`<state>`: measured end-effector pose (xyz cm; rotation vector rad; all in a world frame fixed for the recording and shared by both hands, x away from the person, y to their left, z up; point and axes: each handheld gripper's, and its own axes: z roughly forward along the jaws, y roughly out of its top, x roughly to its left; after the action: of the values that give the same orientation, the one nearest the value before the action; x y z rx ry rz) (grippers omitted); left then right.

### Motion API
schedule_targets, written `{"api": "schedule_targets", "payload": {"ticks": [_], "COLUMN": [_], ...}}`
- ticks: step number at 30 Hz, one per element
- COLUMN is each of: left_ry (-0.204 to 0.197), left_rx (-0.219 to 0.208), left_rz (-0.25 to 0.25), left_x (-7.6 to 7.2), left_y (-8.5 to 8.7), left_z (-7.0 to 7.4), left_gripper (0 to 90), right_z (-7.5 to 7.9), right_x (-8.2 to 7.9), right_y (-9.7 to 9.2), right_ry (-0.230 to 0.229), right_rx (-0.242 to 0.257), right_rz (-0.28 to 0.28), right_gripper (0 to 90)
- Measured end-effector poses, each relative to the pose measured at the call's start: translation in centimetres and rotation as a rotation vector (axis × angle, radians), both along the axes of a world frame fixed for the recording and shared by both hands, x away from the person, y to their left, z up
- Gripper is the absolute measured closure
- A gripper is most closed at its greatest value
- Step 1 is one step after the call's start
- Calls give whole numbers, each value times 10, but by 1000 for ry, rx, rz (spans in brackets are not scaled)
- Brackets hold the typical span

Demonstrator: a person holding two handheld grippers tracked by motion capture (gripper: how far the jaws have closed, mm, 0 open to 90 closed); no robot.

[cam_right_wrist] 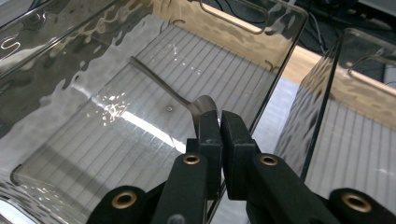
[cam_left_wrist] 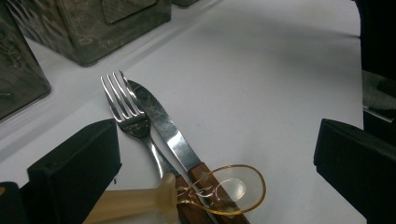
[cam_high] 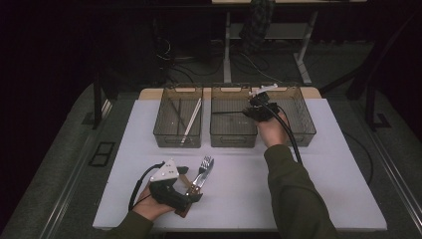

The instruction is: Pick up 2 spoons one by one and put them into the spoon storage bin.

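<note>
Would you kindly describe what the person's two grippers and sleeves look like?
Both sleeves are olive green. The left gripper is black with a grey three-cornered plate and a black cable. The right gripper has blocky black jaws, brass-coloured rivets and a black cable.

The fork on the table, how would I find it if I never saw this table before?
Look at the white table, at its near edge below the three clear bins. Beside the left tool lies a small pile of cutlery. The fork is all shiny metal with four prongs, touching a wooden-handled knife with one flat blade.

White table (cam_high: 328,199): three bins (cam_high: 177,117), fork (cam_high: 203,167), knife (cam_high: 195,183)
</note>
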<state>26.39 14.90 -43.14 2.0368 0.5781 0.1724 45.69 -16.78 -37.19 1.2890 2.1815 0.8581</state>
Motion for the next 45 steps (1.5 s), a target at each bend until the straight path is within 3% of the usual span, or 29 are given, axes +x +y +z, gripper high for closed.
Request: {"api": "schedule_targets", "payload": {"ticks": [2, 8, 21, 29, 36, 42, 45], "left_ry": [3, 5, 10, 13, 17, 2, 4], "left_rx": [2, 1, -2, 0, -8, -15, -3], "left_rz": [-1, 1, 5, 16, 27, 50, 58], "left_x": [0, 0, 1, 2, 3, 3, 3], "left_y": [0, 1, 1, 3, 7, 12, 15], "left_z": [0, 0, 0, 0, 2, 6, 8], "left_gripper": [0, 0, 0, 0, 40, 142, 234], "right_z": [-1, 1, -1, -1, -5, -14, -19], "right_x": [0, -2, -24, -49, -78, -103, -112], "right_y": [-1, -4, -33, -58, -73, -87, -93], "right_ry": [9, -19, 9, -16, -42, -48, -45], "right_rx": [3, 14, 176, 251, 261, 298, 276], "right_rz": [12, 11, 67, 116, 145, 171, 165], "right_gripper": [841, 629, 389, 324, 284, 269, 260]}}
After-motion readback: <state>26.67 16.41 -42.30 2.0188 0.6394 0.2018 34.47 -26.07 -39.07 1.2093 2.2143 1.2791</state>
